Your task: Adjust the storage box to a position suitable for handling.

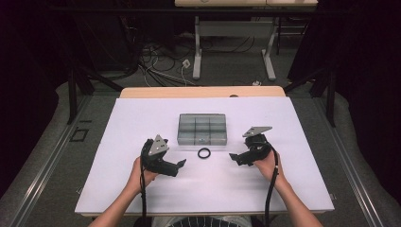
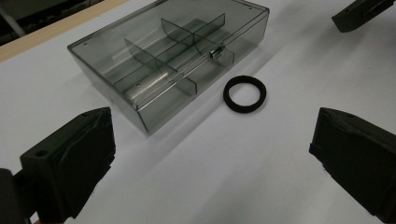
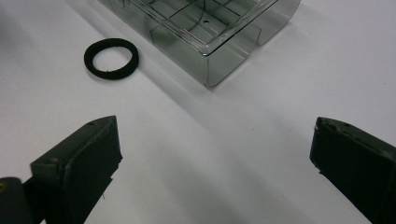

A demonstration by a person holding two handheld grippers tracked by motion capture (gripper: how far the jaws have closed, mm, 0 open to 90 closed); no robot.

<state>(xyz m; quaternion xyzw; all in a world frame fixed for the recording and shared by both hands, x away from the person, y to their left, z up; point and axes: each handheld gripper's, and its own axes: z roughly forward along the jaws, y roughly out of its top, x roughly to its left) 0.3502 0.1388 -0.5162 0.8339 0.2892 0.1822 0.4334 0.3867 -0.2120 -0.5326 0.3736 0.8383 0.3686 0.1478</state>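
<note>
The black ring [image 1: 204, 152] is seen at frame centre, just below the closed box [image 1: 202, 128]; both grippers – left [image 1: 176, 166], right [image 1: 235, 158] – are held wide open, empty; the flat ring could be pushed away if pinched badly.

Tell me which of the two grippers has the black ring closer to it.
Neither clearly: the black ring lies about midway between the left gripper and the right gripper, in front of the clear box.
</note>
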